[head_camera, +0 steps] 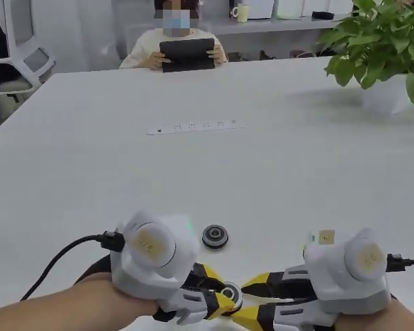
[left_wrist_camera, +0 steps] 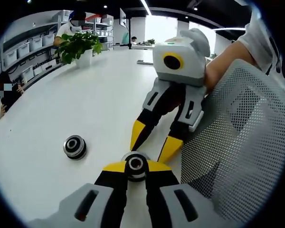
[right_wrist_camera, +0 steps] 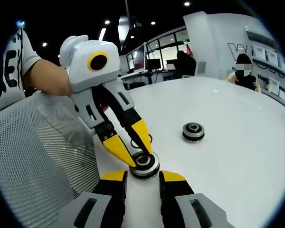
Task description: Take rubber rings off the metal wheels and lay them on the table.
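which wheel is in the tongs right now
The near wheel, clamped in the left tongs close to the person. The far wheel lies free on the table, untouched.

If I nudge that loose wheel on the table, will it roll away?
The wheel lies flat, so it would probably slide, not roll. Its black rubber ring may grip the table. Being metal, it likely feels heavy for its size.

Table [head_camera: 262, 138]: smooth, matt white top. Far wheel [head_camera: 215, 236] and near wheel [head_camera: 229, 295]: glossy metal hubs inside matt black rubber rings [left_wrist_camera: 65, 147]. Left gripper [left_wrist_camera: 136, 166] and right gripper [right_wrist_camera: 144, 176]: smooth white plastic shells, yellow-and-black plastic jaws. Chair [left_wrist_camera: 237, 142]: grey open-weave mesh.
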`<act>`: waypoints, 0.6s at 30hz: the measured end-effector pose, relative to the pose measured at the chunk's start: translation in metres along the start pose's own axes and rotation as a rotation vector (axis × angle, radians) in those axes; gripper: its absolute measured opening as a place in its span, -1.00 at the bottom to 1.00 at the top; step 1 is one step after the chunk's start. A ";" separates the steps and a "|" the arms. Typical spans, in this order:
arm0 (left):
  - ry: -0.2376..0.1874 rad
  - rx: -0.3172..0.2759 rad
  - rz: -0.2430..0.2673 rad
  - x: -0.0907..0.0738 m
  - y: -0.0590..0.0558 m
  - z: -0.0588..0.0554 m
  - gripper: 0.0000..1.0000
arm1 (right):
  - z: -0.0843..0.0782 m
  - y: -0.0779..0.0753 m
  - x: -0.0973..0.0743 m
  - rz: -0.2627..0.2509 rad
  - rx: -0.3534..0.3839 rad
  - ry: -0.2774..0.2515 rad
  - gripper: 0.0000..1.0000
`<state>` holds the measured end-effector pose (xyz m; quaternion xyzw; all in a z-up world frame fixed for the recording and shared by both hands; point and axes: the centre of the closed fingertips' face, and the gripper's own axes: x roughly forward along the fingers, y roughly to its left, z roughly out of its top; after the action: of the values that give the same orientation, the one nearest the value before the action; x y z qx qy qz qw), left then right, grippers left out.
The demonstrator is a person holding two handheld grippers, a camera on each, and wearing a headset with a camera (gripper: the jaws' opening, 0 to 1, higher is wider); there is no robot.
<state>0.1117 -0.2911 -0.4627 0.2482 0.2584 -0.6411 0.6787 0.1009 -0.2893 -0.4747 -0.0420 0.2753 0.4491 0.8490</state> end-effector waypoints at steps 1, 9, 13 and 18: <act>-0.001 0.009 0.004 0.000 0.000 0.000 -0.85 | 0.000 0.000 0.000 -0.001 0.000 0.000 -0.51; -0.015 0.022 0.017 0.000 0.000 0.000 -0.85 | 0.003 -0.001 0.000 -0.005 -0.001 -0.005 -0.51; -0.020 0.020 0.026 0.000 0.000 0.000 -0.85 | 0.003 -0.001 0.002 -0.005 -0.008 -0.002 -0.51; -0.020 0.016 0.033 0.000 0.000 0.000 -0.85 | 0.006 -0.001 0.005 -0.009 -0.022 -0.004 -0.51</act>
<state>0.1115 -0.2914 -0.4627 0.2516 0.2424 -0.6344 0.6896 0.1061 -0.2846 -0.4723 -0.0517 0.2682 0.4483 0.8511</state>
